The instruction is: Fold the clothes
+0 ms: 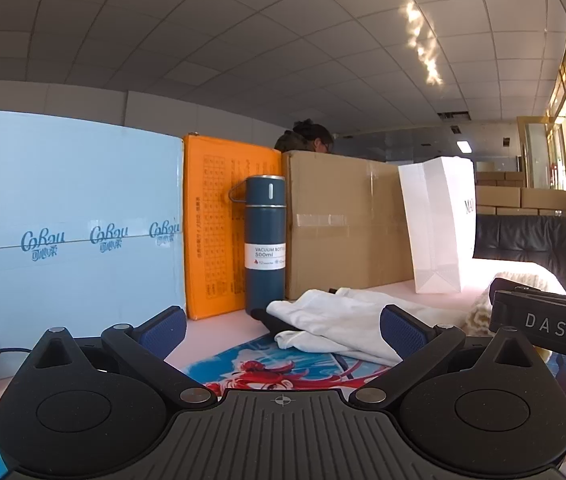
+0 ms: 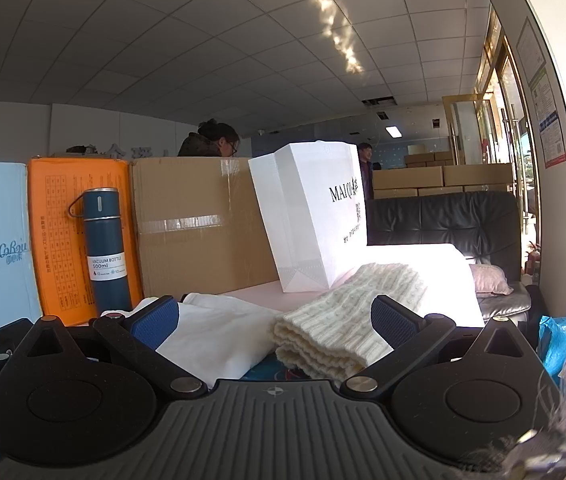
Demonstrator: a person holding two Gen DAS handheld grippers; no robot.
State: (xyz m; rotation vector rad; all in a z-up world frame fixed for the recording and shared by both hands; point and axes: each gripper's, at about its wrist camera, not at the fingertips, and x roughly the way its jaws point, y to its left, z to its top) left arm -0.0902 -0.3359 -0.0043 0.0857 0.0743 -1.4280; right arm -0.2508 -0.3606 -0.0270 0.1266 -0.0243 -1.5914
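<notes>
Both the left claw [image 1: 283, 334] and right claw [image 2: 275, 326] are held spread wide, empty. The crumpled white cotton garment [image 1: 335, 320] lies on the counter [image 1: 435, 292] beside a folded cream knitted sweater [image 2: 343, 320]. The upright blue steel vacuum bottle [image 1: 265, 244], near behind, could be toppled by a dragged sleeve.

Left wrist view: set low over the pink tabletop [image 1: 219, 332], facing level toward a row of boxes, close to a crumpled white cloth [image 1: 335, 320]. Right wrist view: same height and heading, placed further right, close to a folded cream knit [image 2: 339, 320]. Shared by both: tall dark-blue steel vacuum bottle [image 1: 265, 244] [image 2: 106, 248], brown cardboard box [image 1: 343, 224] [image 2: 199, 224], white paper bag [image 1: 439, 224] [image 2: 311, 216].
</notes>
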